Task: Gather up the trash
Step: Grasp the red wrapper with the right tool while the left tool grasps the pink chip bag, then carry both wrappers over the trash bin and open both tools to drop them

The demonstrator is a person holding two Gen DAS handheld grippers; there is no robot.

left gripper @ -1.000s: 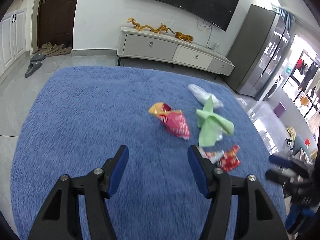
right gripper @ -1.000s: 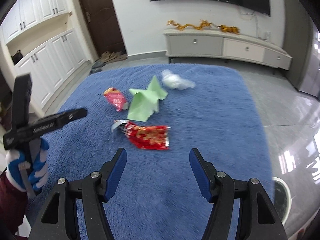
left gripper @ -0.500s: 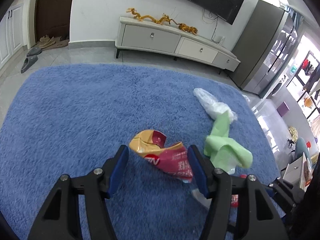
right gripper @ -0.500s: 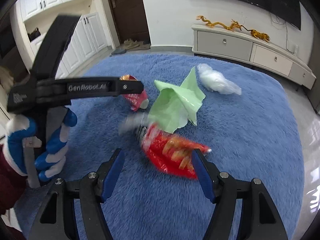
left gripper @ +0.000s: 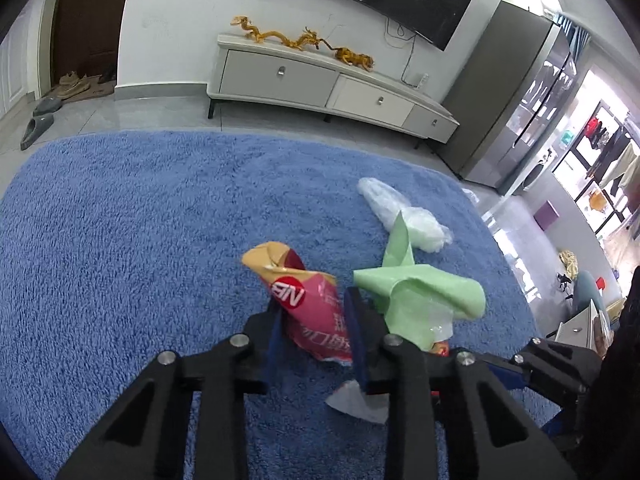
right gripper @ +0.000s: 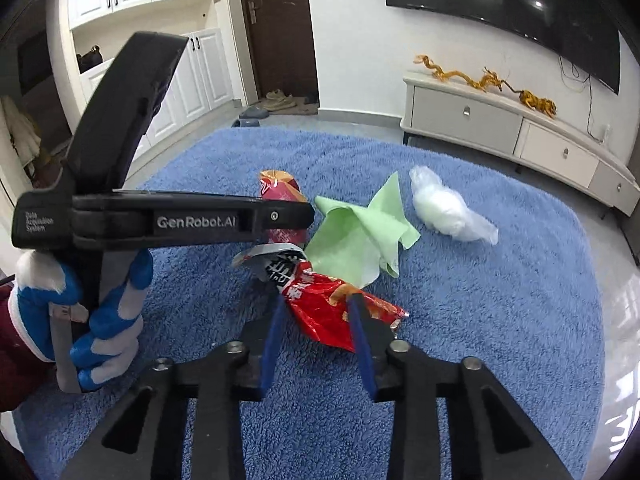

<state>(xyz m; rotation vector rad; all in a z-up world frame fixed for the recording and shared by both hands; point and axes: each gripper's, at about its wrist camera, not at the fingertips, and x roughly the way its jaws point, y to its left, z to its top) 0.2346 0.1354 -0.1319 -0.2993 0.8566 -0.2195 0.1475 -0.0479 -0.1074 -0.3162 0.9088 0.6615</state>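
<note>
Trash lies on a blue shaggy rug (left gripper: pixel 120 220). A pink and orange snack bag (left gripper: pixel 296 280) sits between the blue pads of my left gripper (left gripper: pixel 313 304), whose jaws are closing and press its sides. A red crinkled wrapper (right gripper: pixel 332 312) with a silver torn end is between the pads of my right gripper (right gripper: pixel 317 300), whose jaws are also closing onto it. A crumpled green sheet (right gripper: pixel 356 232) lies just beyond both, and a clear plastic bag (right gripper: pixel 448 208) lies farther back. A gloved hand (right gripper: pixel 100 320) holds the left gripper's handle.
A white TV cabinet (left gripper: pixel 320 80) with gold dragon figures stands against the far wall under a dark screen. A tall grey cabinet (left gripper: pixel 512 92) is at the right. Slippers (left gripper: pixel 38 128) lie on the tiled floor left of the rug, near a dark door.
Both grippers came forward and down to the trash. Their jaws, wide apart before, have narrowed around the pink bag and the red wrapper.
</note>
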